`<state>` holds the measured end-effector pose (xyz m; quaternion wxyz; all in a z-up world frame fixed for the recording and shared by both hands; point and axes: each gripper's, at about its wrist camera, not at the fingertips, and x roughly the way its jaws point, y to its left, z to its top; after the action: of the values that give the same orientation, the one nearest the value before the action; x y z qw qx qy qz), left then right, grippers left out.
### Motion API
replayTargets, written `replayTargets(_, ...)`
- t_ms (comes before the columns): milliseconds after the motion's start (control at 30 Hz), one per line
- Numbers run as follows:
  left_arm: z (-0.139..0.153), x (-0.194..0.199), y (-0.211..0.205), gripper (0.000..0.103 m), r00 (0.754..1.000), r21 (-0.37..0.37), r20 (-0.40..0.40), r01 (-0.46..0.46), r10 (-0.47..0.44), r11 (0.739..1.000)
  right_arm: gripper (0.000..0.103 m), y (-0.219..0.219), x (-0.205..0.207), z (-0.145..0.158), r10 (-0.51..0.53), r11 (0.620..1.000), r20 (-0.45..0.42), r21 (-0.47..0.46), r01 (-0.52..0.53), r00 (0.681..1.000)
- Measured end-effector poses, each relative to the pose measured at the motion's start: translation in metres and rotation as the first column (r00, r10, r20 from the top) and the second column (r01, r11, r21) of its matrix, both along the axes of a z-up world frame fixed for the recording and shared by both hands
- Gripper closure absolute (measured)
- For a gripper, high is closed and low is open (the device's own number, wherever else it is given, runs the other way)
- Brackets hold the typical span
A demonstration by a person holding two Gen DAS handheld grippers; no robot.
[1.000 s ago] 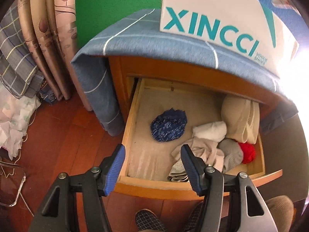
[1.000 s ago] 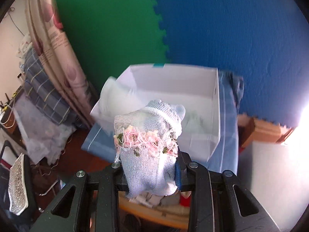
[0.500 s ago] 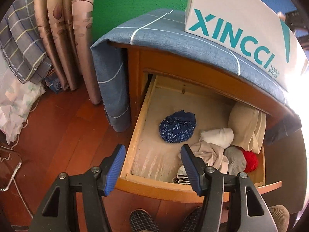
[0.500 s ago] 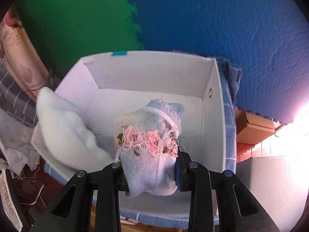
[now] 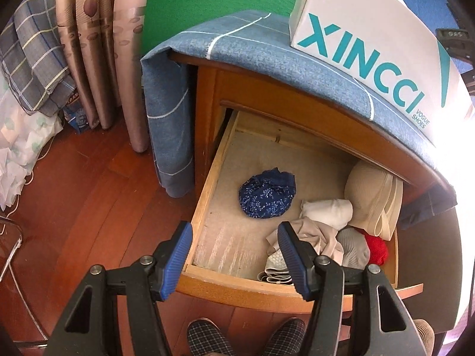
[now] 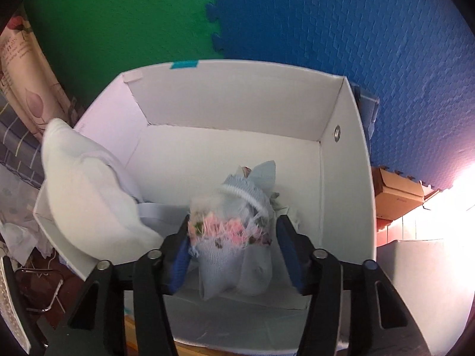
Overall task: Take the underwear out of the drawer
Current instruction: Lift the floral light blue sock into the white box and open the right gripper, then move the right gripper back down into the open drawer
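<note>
Several garments lie in the open drawer [image 5: 207, 195]: a navy bundle [image 5: 267, 192], white, beige, grey and red pieces; the left gripper [image 5: 234, 255] hangs above, fingers spread and empty; inside the white box [image 6: 347, 178], light-blue underwear [image 6: 237, 237] sits between the right gripper's [image 6: 234, 255] released fingers.

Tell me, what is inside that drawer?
The drawer holds a dark blue floral bundle, a white roll, beige cloth, a grey piece, something red and a tan bra. Whatever lies under that heap, or further back, is hidden.
</note>
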<state>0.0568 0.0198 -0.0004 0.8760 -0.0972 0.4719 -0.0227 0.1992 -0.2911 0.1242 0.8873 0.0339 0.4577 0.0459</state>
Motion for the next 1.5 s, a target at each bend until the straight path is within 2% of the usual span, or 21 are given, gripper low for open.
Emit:
replayTargets(100,0.0,0.0,0.001,0.042,1.0,-0.009,-0.002,-0.005,0.005,1.0,0.038,-0.001,-0.014,0.016,0.0,1.0,0.047,-0.001,0.0,0.999)
replayTargets(233,-0.001,0.0,0.003,0.042,1.0,-0.02,-0.003,-0.014,0.014,1.0,0.038,-0.004,-0.046,0.031,0.03,0.999,0.092,0.028,-0.033,0.995)
replayTargets(333,0.0,0.0,0.002,0.042,1.0,-0.02,0.0,-0.015,0.015,1.0,0.037,-0.006,-0.077,0.031,0.053,0.998,0.113,0.035,-0.058,0.992)
replayTargets(500,0.0,0.0,0.003,0.042,1.0,-0.025,-0.001,-0.017,0.017,1.0,0.03,-0.014,-0.132,0.007,0.069,0.995,0.132,0.06,-0.077,0.989)
replayTargets(633,-0.001,0.001,0.005,0.042,1.0,-0.03,-0.007,-0.025,0.025,0.999,0.029,-0.015,-0.155,-0.034,0.093,0.995,0.082,0.039,-0.096,0.992)
replayTargets(800,-0.001,0.001,0.005,0.042,1.0,-0.033,-0.008,-0.029,0.029,0.999,0.028,-0.007,-0.156,-0.107,0.136,0.991,-0.051,0.008,-0.136,0.989)
replayTargets(933,-0.002,0.002,0.005,0.042,1.0,-0.035,-0.011,-0.029,0.028,0.999,0.028,-0.004,-0.146,-0.144,0.087,0.996,-0.103,0.01,-0.087,0.991)
replayTargets(1067,-0.003,0.002,0.006,0.042,0.999,-0.044,-0.014,-0.031,0.031,0.999,0.026,-0.008,-0.138,-0.164,-0.044,0.998,-0.093,0.05,0.049,0.995)
replayTargets(1200,-0.003,0.003,0.009,0.042,0.999,-0.062,-0.016,-0.038,0.037,0.997,0.026,-0.01,-0.13,-0.178,-0.114,0.99,-0.099,0.072,0.122,0.988)
replayTargets(1267,-0.004,0.003,0.01,0.042,0.999,-0.07,-0.017,-0.042,0.041,0.997,0.026,-0.01,-0.124,-0.186,-0.115,0.989,-0.121,0.078,0.125,0.986)
replayTargets(1333,-0.004,0.003,0.011,0.042,0.999,-0.076,-0.018,-0.043,0.042,0.996,0.026,-0.004,-0.119,-0.188,-0.094,0.994,-0.133,0.045,0.101,0.987)
replayTargets(1500,-0.005,0.003,0.013,0.042,0.999,-0.089,-0.018,-0.051,0.05,0.995,0.026,0.001,-0.111,-0.189,-0.067,0.998,-0.12,-0.015,0.065,0.991)
